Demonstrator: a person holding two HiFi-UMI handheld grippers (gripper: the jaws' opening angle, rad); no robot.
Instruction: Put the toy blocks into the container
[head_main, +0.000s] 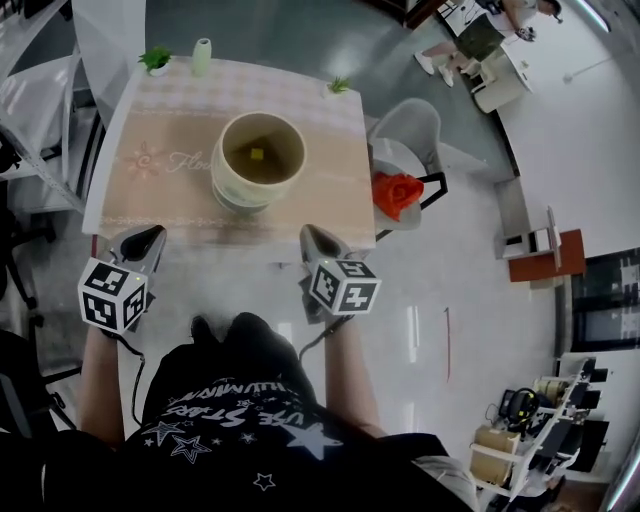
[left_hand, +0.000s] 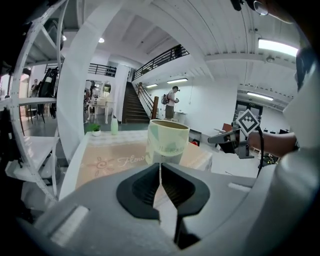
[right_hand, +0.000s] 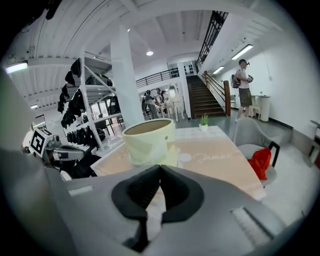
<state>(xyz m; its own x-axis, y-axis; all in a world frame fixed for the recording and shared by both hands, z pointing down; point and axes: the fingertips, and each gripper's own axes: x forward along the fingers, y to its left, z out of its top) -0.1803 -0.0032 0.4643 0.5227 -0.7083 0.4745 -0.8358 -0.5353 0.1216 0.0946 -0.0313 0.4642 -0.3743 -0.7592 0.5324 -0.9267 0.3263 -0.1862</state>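
Left tool (head_main: 149, 236) at 7 o'clock and right tool (head_main: 312, 236) at 5 o'clock of the container (head_main: 234, 190), both closed together, empty; yellow toy block (head_main: 257, 153) lies inside it on the tabletop (head_main: 160, 195)

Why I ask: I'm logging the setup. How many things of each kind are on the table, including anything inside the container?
Container: 1
Yellow toy block: 1
Potted plants: 2
Pale green bottle: 1
Total: 5
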